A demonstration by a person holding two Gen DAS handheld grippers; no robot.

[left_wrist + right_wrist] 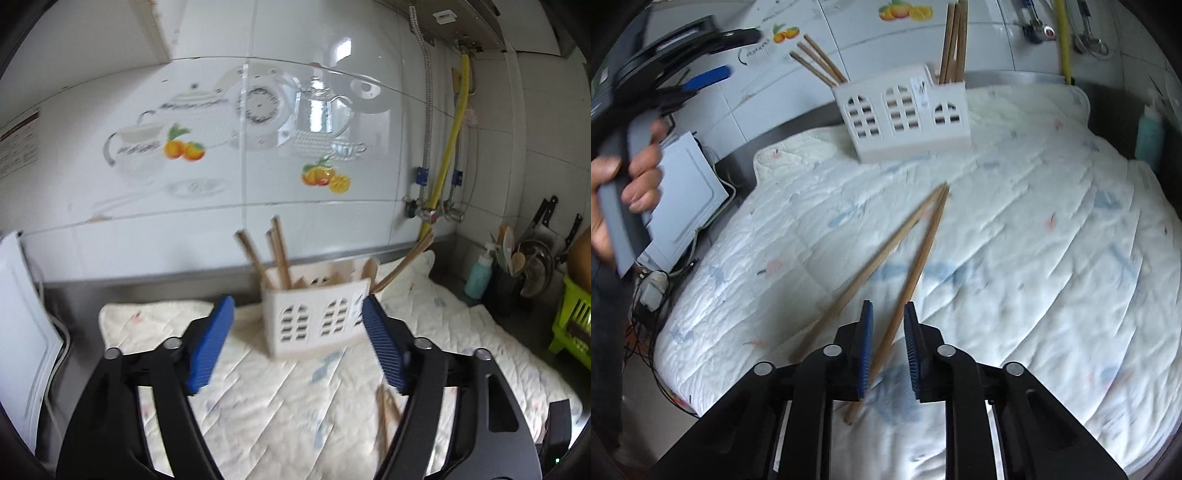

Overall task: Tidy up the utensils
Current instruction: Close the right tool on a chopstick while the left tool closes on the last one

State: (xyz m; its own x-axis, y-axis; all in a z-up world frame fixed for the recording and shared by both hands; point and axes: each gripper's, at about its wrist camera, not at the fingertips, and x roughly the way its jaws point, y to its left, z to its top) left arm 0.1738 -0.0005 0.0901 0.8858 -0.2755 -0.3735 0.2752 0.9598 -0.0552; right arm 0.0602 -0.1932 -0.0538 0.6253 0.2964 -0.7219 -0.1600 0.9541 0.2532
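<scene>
Presently the right gripper (888, 345) straddles one of two loose chopsticks (916, 266) lying on the quilted mat (1034, 221) that covers the bench. Jaws are narrowed around the stick but a gap shows on both sides, so not yet clamped; motion blur makes actual pad contact uncertain. The second chopstick (871, 258) lies just left of it, tips meeting toward the back, butts splayed toward the near edge.

The left gripper (297, 343) is released wide and empty, aimed at the white utensil holder (314, 317), which stands near the back edge of the mat against the tiled wall (147, 184). The holder already carries chopsticks in its left and right compartments.

Step judged: grasp one stick near its butt. To do it well, close squarely on the single stick, keep the neighbour outside the pads, then lift so the long end clears the mat.

Obstacles: the upright sticks crowd the holder's openings. A teal bottle (1150, 136) stands off the mat's right edge, a white appliance (687, 184) with cables off its left; both well apart.
</scene>
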